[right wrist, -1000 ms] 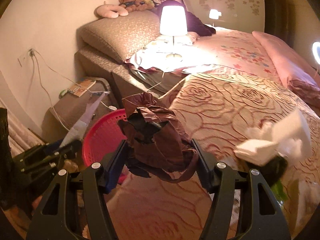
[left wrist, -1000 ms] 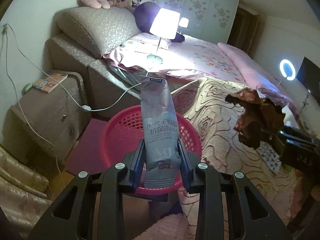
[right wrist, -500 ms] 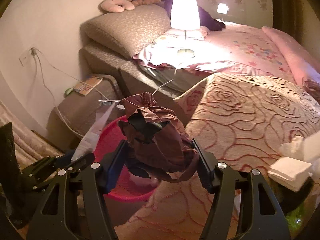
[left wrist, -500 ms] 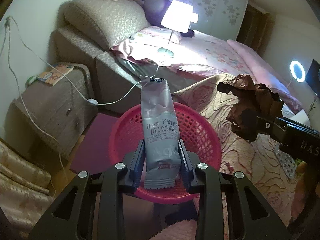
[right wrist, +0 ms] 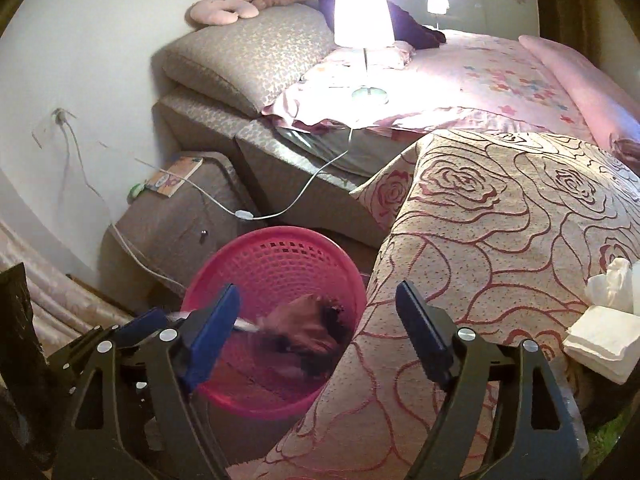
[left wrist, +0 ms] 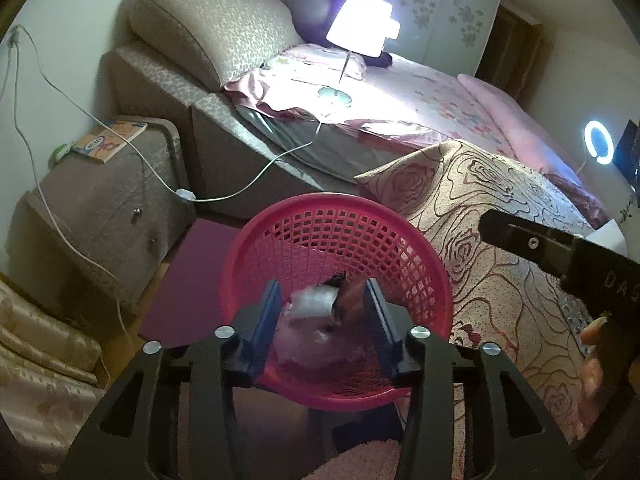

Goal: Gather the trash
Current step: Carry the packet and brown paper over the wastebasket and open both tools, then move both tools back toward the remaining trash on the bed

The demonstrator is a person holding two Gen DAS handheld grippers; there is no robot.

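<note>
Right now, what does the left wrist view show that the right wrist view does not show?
Only the left wrist view shows the ring light. Only the right wrist view shows the white tissues on the rose-patterned blanket. Both show the pink basket with blurred trash in it, the lit lamp, and both grippers with jaws opening, gripping nothing.

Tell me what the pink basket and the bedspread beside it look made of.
Pink basket: looks like moulded plastic, slightly glossy, with a regular grid of holes in its wall and a smooth rolled rim. Bedspread: seemingly woven or quilted fabric, matte beige, with raised red rose outlines; it drapes in soft folds over the bed's edge.
</note>
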